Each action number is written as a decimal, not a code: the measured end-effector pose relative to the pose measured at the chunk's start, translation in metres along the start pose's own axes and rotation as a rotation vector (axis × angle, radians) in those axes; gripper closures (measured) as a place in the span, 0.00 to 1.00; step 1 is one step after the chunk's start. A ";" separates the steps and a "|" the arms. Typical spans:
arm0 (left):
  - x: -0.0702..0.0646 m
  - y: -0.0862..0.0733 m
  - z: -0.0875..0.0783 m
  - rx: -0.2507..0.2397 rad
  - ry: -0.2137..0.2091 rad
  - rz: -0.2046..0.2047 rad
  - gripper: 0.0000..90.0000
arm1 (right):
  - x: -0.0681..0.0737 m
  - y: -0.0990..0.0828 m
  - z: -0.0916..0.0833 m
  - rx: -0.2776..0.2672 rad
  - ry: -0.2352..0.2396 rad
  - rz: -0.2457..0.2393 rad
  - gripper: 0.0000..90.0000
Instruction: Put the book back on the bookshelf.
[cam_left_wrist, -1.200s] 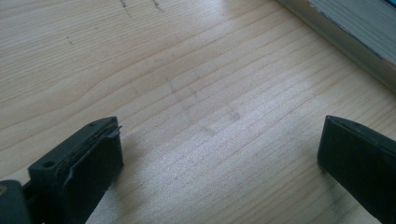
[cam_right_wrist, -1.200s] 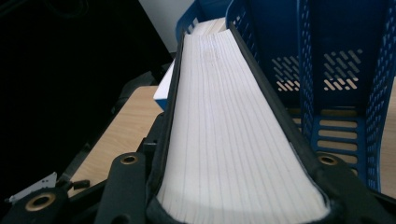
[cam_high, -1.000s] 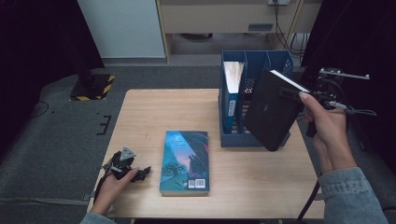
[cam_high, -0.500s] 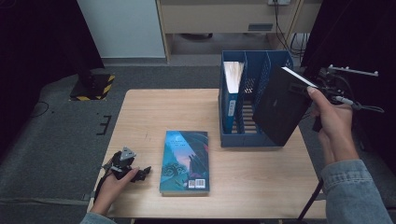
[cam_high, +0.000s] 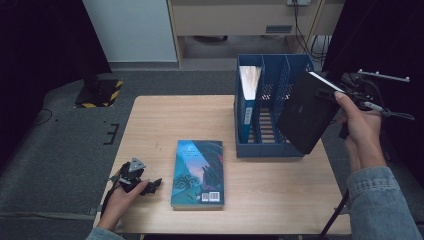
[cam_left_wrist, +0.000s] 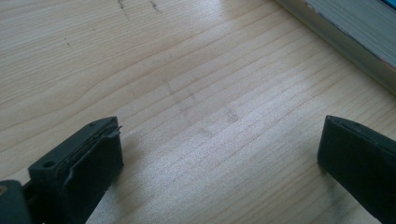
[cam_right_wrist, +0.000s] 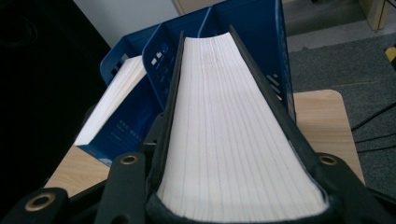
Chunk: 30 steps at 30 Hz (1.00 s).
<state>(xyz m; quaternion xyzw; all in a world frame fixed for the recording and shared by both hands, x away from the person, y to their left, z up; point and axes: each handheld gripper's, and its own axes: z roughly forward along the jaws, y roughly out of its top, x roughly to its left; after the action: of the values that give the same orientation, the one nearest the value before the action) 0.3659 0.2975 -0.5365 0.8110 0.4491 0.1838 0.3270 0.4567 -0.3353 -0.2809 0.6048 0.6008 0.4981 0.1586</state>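
Two grippers are being held over a wooden counter (cam_high: 280, 200). Nearest, at the front left corner, the left gripper (cam_high: 150, 186) is being rested low on the wood, its jaws being kept wide apart with nothing between them; bare grain is being shown between them in the left gripper view. Just beside it, a teal-covered book (cam_high: 198, 172) is lying flat, face up, its page edge (cam_left_wrist: 355, 37) being caught in the left gripper view. Farther back and to the right, a black-covered book (cam_high: 307, 112) is being held tilted in the air by the right gripper (cam_high: 345, 95), whose jaws are being pressed against both covers. Behind it, a blue file rack (cam_high: 265, 75) is standing on the counter, with a blue book (cam_high: 247, 100) upright in its left compartment.
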 end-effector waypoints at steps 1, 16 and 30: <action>0.000 0.000 0.000 0.000 0.000 0.000 0.00 | -0.003 0.001 0.001 0.000 -0.003 0.001 0.58; 0.000 0.000 0.000 0.000 0.000 0.000 0.00 | -0.019 0.014 0.006 -0.013 -0.068 0.008 0.58; 0.000 0.000 0.000 0.000 0.000 0.000 0.00 | -0.012 0.015 0.022 -0.016 -0.112 -0.028 0.58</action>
<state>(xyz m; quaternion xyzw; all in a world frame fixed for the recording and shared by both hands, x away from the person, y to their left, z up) 0.3658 0.2974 -0.5365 0.8110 0.4489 0.1838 0.3270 0.4851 -0.3399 -0.2840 0.6219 0.5953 0.4661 0.2039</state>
